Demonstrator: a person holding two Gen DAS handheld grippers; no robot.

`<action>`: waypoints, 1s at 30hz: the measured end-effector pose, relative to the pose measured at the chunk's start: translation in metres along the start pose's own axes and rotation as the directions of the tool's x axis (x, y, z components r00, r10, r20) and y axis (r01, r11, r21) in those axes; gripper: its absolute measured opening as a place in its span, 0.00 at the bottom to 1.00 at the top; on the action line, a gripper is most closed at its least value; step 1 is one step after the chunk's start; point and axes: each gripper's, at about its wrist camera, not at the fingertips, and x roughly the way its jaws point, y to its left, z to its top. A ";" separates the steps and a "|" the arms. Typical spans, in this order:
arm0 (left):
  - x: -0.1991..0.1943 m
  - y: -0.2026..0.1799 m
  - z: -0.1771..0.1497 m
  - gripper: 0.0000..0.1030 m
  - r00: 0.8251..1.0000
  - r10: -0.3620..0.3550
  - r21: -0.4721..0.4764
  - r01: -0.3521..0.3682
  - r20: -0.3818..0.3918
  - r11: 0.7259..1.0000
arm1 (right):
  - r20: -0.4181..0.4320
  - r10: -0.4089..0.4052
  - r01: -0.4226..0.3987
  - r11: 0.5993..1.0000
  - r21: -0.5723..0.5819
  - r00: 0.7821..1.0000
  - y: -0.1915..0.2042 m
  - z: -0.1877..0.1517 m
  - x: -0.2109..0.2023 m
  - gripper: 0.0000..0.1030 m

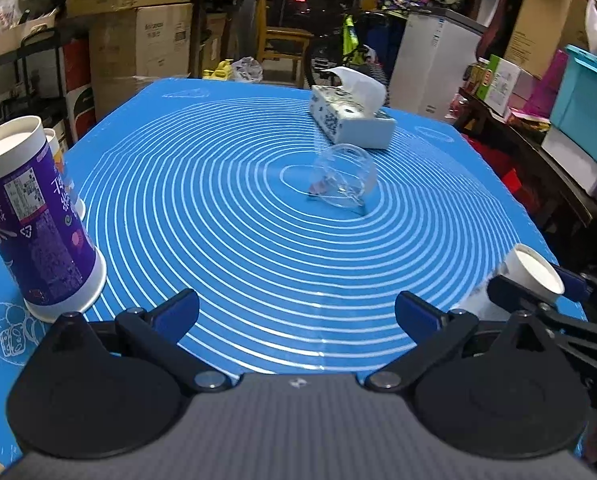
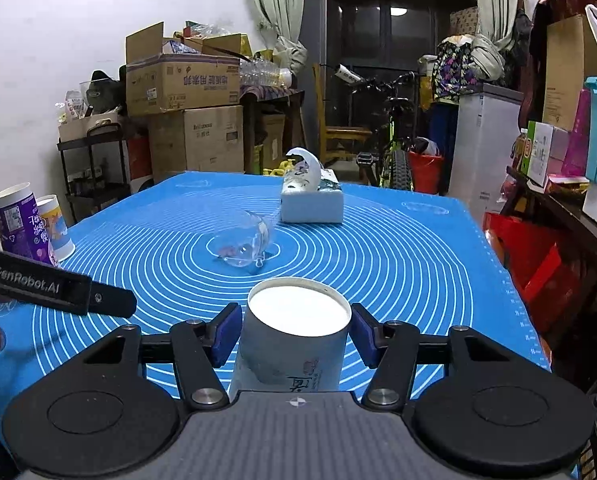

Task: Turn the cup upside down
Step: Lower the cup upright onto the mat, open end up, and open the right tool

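A white paper cup with printed writing stands bottom-up between the fingers of my right gripper. The blue pads sit close on both sides of it, with a thin gap on the left. The cup also shows in the left wrist view, held in the right gripper at the mat's right edge. My left gripper is open and empty, low over the near part of the blue mat.
A clear glass mug lies on its side at the mat's centre. A tissue box stands behind it. Two upside-down paper cups, one purple, stand at the left edge. Boxes, shelves and a bicycle surround the table.
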 end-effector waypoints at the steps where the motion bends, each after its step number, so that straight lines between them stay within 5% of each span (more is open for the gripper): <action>1: -0.002 0.000 -0.001 1.00 1.000 -0.002 0.002 0.002 0.003 1.000 | -0.002 0.000 0.000 1.000 0.006 1.000 0.000 0.000 -0.002 0.66; 6: -0.020 -0.007 -0.009 1.00 0.999 0.015 0.040 -0.017 0.047 0.999 | 0.017 0.020 -0.021 0.998 0.061 1.000 -0.003 -0.003 -0.023 0.79; 22: -0.044 -0.059 -0.060 1.00 0.998 -0.042 0.220 0.031 0.046 0.975 | -0.072 -0.006 0.014 0.994 0.107 0.997 -0.049 -0.042 -0.088 0.79; 30: -0.048 -0.065 -0.071 1.00 0.999 -0.037 0.231 0.028 0.035 0.973 | -0.076 -0.017 0.026 0.993 0.115 0.997 -0.053 -0.049 -0.103 0.79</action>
